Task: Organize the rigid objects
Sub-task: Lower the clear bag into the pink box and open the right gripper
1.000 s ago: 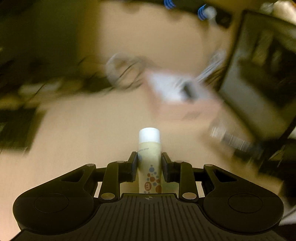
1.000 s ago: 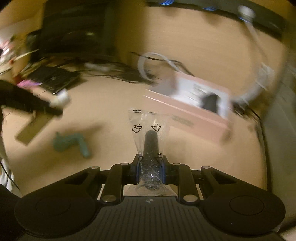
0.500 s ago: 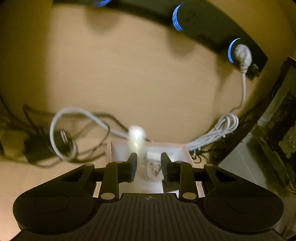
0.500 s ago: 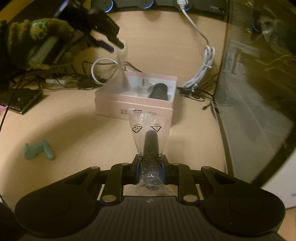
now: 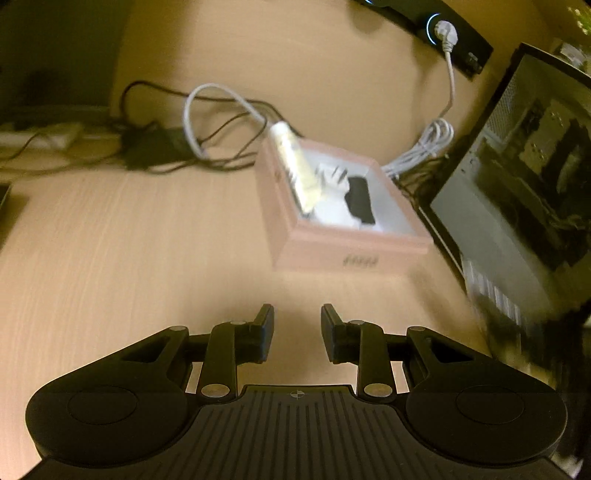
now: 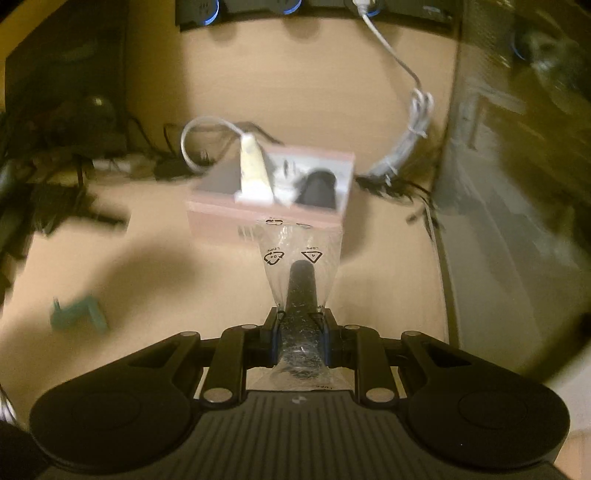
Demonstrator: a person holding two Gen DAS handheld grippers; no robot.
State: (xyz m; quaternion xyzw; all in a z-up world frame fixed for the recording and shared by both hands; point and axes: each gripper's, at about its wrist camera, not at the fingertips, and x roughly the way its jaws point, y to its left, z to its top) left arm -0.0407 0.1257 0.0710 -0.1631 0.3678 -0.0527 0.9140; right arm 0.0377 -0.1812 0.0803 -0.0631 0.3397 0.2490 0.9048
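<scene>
A pink box stands on the wooden desk, also in the right wrist view. A pale yellow tube with a white cap leans inside it against the left wall, beside a white plug and a black object. My left gripper is open and empty, well short of the box. My right gripper is shut on a black cylinder in a clear plastic bag, held in front of the box. The tube shows there too.
A teal plastic part lies on the desk at the left. Cables and a white looped cord lie behind the box. A computer case stands close on the right. A black power strip runs along the back.
My left gripper let go of the yellow tube, which now leans in the box, and drew back open. My right gripper moved closer to the box with the bagged cylinder.
</scene>
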